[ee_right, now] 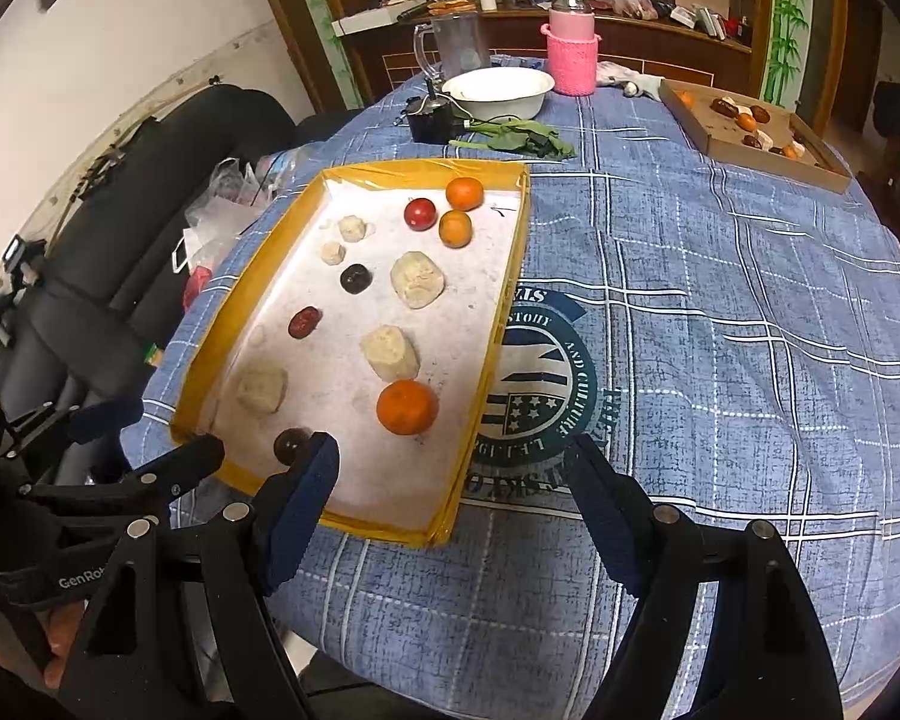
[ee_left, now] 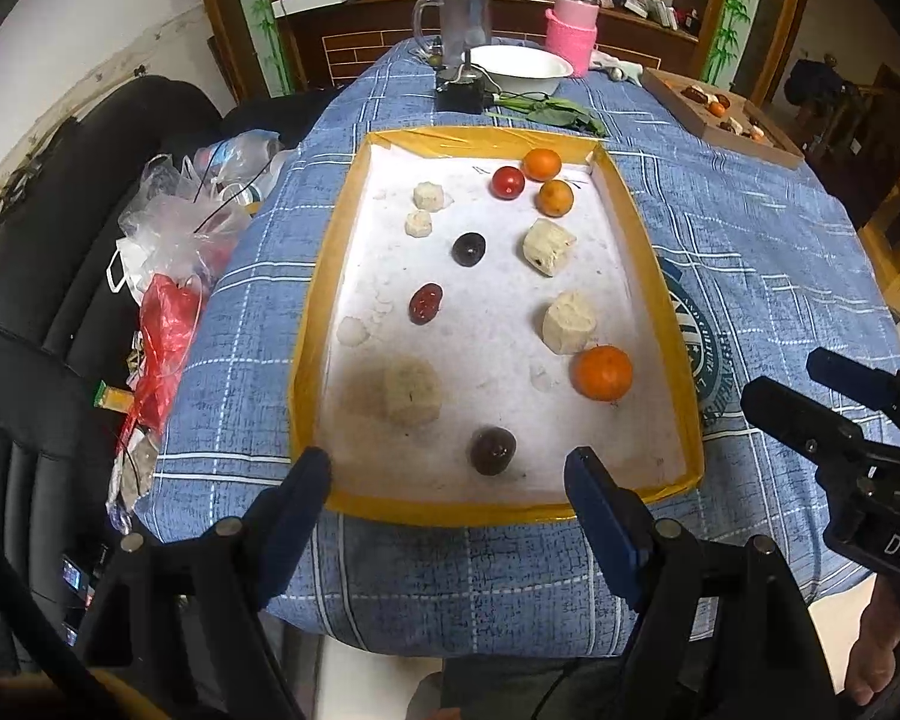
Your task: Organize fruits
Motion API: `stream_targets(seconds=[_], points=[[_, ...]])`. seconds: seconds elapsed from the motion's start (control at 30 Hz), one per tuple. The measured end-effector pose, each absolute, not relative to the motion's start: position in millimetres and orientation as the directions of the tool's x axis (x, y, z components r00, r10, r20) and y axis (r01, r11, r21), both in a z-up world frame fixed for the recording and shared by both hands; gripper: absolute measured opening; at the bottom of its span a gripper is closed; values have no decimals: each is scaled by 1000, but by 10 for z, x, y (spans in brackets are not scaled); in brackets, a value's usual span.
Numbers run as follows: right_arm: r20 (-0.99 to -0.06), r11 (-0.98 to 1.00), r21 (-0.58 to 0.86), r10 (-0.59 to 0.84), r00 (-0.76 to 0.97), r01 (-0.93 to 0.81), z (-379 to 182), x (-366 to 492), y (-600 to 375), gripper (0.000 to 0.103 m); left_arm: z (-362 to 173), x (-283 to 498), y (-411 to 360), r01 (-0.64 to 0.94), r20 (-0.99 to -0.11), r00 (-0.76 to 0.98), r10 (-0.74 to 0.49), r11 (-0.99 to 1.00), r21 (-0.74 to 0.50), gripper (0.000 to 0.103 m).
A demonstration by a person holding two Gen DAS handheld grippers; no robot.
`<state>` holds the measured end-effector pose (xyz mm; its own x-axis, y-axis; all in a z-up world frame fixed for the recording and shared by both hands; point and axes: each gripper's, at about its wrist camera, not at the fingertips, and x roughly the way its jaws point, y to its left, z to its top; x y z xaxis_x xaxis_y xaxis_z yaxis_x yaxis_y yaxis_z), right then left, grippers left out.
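Tray (ee_left: 306, 324) holds three oranges (ee_left: 602, 372), five pale chunks (ee_left: 569, 321).

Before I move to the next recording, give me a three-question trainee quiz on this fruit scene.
1. True or false: the left tongs hold a fruit.
2. How many orange fruits lie in the yellow-rimmed tray?
3. Which lies nearest the tray's near rim? A) the red tomato-like fruit B) a dark round fruit C) a pale chunk

Key: 1. False; both the left and right tongs are open and empty. 2. Three; the nearest orange fruit is by the right wall. 3. B.
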<state>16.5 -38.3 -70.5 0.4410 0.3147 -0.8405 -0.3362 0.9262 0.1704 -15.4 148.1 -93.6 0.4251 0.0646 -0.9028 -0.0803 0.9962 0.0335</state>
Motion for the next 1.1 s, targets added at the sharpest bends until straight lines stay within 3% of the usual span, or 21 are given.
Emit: stream_targets(seconds=[1.1], points=[[-833,924,170,321,451,-343,-712,124,-329,77,-960,-148,1402,-69,-908,414,67,997,42,82]])
